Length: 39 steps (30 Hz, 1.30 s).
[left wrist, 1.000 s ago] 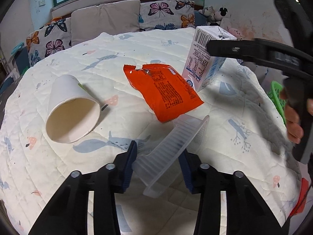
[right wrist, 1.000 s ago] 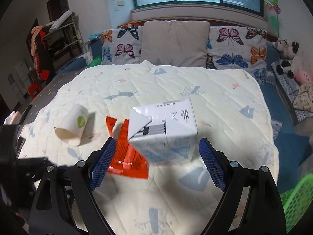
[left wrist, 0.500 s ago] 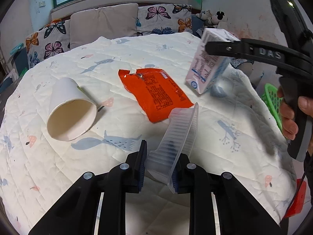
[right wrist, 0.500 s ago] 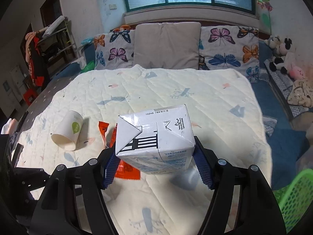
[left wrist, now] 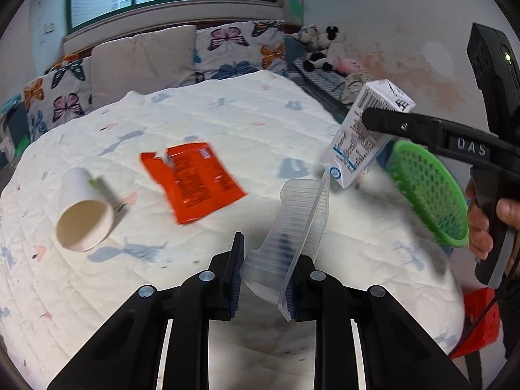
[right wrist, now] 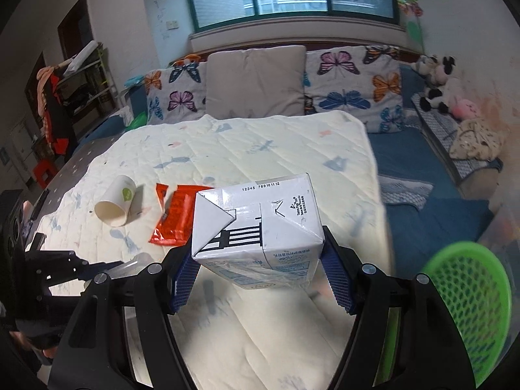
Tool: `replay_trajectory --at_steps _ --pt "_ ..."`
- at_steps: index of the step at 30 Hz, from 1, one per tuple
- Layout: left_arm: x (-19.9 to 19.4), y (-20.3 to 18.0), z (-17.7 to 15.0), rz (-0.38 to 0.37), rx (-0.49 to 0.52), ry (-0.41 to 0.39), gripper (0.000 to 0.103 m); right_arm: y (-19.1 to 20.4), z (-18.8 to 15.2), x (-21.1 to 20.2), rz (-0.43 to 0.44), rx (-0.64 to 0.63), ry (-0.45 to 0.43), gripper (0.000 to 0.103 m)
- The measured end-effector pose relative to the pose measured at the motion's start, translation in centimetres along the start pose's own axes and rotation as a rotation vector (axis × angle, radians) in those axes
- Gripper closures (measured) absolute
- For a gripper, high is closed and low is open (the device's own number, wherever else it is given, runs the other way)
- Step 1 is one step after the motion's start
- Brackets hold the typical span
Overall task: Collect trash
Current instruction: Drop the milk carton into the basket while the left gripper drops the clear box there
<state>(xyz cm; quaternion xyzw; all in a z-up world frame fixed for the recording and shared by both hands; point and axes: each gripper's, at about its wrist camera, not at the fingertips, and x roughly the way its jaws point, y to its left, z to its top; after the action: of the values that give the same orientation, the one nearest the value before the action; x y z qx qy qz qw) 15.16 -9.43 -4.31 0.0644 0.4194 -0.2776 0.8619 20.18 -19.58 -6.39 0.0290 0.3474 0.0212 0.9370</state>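
Note:
My left gripper (left wrist: 265, 279) is shut on a clear ribbed plastic tray (left wrist: 292, 227) and holds it tilted above the bed. My right gripper (right wrist: 260, 279) is shut on a white milk carton (right wrist: 256, 230), lifted off the quilt; the carton also shows in the left wrist view (left wrist: 364, 133). A white paper cup (left wrist: 83, 211) lies on its side at the left, also in the right wrist view (right wrist: 117, 201). An orange snack wrapper (left wrist: 191, 178) lies flat mid-bed, also in the right wrist view (right wrist: 175, 217). A green mesh basket (left wrist: 429, 191) stands off the bed's right edge, also in the right wrist view (right wrist: 468, 308).
The white quilt (left wrist: 227, 117) covers the bed. Butterfly pillows (right wrist: 351, 78) and a grey pillow (right wrist: 256, 81) line the headboard. Plush toys (right wrist: 438, 78) sit at the far right. A red stool (left wrist: 477, 318) stands by the bed's right corner.
Both grippers closed on their items and lifted them. The carton moved right toward the green basket, which came into view. The left gripper raised the tray and turned right.

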Motion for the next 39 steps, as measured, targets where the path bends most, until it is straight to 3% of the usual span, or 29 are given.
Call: replay_trajectory --at_steps 20,39 --pt "1.4 -10.7 2.9 -0.104 0.128 0.005 0.081 -8.9 -4.9 -7.3 -0.133 0.116 0.004 0.034" --pt "4.2 -17.5 4.7 -0.171 0.206 0.052 0.081 -18.4 -9.3 -9.8 -0.263 0.250 0.039 0.034"
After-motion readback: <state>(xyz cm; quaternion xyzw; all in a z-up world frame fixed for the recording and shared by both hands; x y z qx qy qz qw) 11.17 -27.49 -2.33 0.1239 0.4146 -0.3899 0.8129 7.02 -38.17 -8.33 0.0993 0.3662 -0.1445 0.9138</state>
